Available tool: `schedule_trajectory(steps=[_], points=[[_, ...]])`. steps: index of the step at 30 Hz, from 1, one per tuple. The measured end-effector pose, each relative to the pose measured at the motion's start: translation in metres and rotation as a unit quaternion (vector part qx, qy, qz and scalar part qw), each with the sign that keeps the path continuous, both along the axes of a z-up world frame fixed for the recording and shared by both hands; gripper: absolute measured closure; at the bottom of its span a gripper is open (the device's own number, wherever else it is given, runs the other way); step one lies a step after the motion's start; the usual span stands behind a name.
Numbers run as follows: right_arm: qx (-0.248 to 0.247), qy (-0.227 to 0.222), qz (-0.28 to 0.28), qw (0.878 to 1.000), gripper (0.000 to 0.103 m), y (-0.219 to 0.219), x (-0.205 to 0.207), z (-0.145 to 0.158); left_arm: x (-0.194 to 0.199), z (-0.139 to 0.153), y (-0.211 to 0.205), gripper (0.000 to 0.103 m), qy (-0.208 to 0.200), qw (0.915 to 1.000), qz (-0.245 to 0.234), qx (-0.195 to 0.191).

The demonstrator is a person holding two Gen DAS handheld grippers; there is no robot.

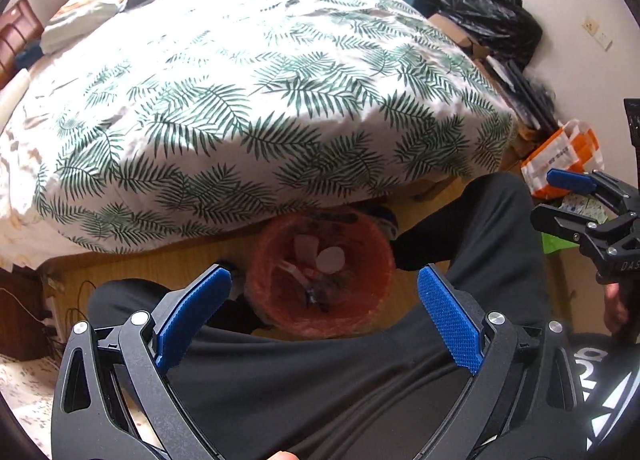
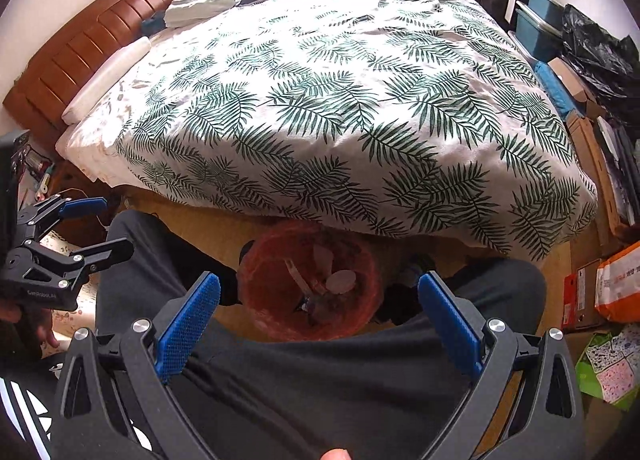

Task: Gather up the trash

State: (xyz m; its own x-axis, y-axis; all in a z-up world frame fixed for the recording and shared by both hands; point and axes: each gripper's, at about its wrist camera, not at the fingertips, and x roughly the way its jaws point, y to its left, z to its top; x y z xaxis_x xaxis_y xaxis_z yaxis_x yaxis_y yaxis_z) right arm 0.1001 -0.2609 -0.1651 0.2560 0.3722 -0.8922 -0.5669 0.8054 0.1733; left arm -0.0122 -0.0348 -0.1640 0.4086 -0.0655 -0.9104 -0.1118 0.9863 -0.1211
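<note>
Seen from two wrist cameras, both looking down past dark trouser legs to a wooden floor beside a bed (image 1: 248,72) with a fern-print duvet.

Left gripper (image 1: 324,300): blue pads spread wide, nothing between them. Right gripper (image 2: 320,308): likewise spread wide and empty. Each also visible in the other's view, the right one at 3 o'clock of the left camera's frame, the left one at 9 o'clock of the right camera's.

Between the knees, at 6 o'clock below the duvet's hanging edge: a red bin (image 1: 320,276), lined with a thin reddish bag, already holding trash (image 1: 330,260), namely pale crumpled scraps, a strip and some darker bits at the bottom.

Judged to be between pickups: nothing carried, bin in place and partly filled.

At 3 o'clock from the bin, against the wall: an orange-and-white package (image 2: 618,284), a green patterned bag (image 2: 608,368), cardboard boxes (image 2: 580,296) and a black plastic sack (image 1: 492,16). Impossible to say which of these counts as trash.

Next move, as a judgement: choosing a loose item on the floor, probably toward 3 o'clock, reaching with the nearer right gripper, closing the pads on a thin edge, then carrying it back over the bin's mouth.
</note>
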Motion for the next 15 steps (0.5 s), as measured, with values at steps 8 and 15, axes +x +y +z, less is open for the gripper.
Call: schedule_trajectory(steps=[8,15], points=[[-0.012,-0.001,0.023,1.0,0.005,0.001,-0.013,0.007,-0.008,0.007,0.004,0.006,0.005,0.9993,0.03,-0.022],[-0.014,-0.014,0.05,0.999,0.005,0.009,-0.023,0.015,-0.01,0.016,-0.003,0.006,0.01,0.9996,0.01,-0.026]])
